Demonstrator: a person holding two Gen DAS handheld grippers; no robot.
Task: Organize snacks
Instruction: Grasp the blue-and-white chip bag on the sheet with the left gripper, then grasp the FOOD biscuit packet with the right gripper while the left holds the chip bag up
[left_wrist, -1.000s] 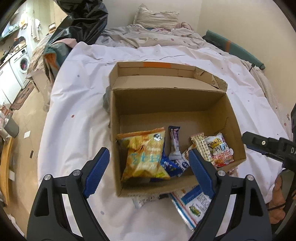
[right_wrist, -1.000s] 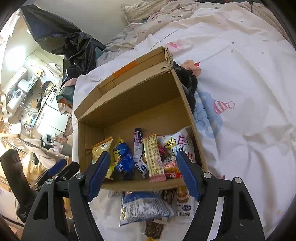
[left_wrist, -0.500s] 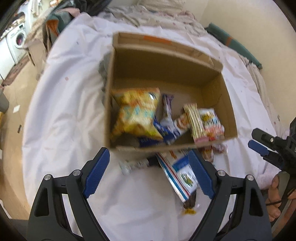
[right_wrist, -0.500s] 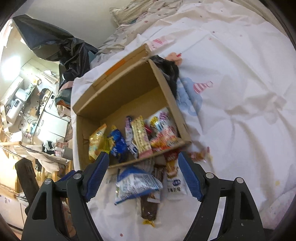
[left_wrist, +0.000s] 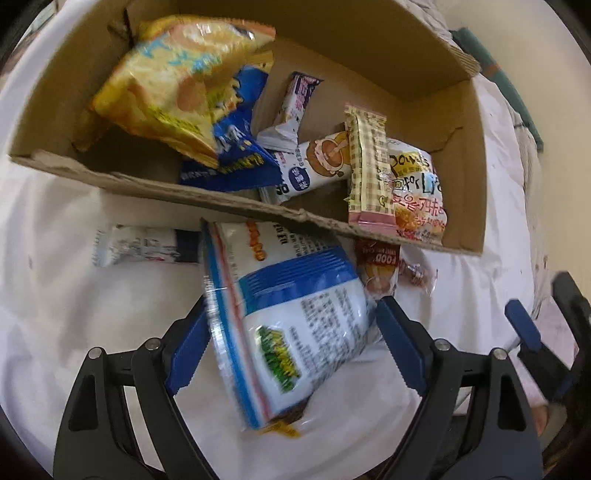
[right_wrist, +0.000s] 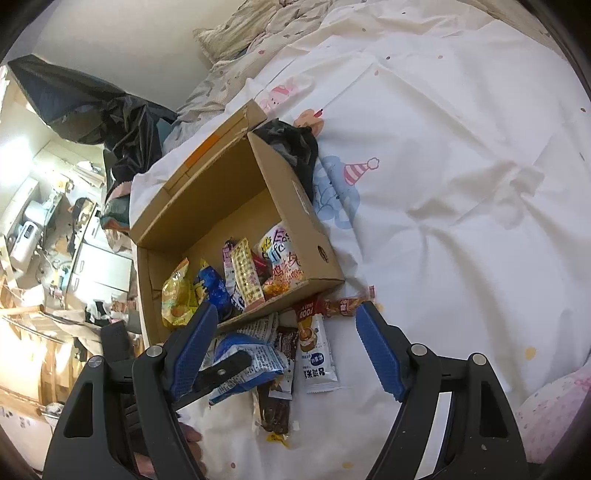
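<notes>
Left gripper (left_wrist: 286, 349) angled steeply down at the white bedsheet (left_wrist: 74, 314), jaws spread wide on either side of a blue-and-white snack bag (left_wrist: 288, 317) – pads flanking it, not visibly pressing. Bag lying on the sheet just outside the near wall of the cardboard box (left_wrist: 463, 147), its top edge tucked against that wall. Inside box: yellow chip bag (left_wrist: 173, 85), blue packet (left_wrist: 236, 147), checked wafer bar (left_wrist: 367, 166), a few more wrappers. Right gripper (right_wrist: 284, 350) also wide open, nothing clamped – over loose packets by the box front: white stick pack (right_wrist: 316, 354), dark bar (right_wrist: 275, 406), small candy (right_wrist: 343, 306). Left gripper's black finger (right_wrist: 225, 369) visible over the blue bag in the right wrist view.
</notes>
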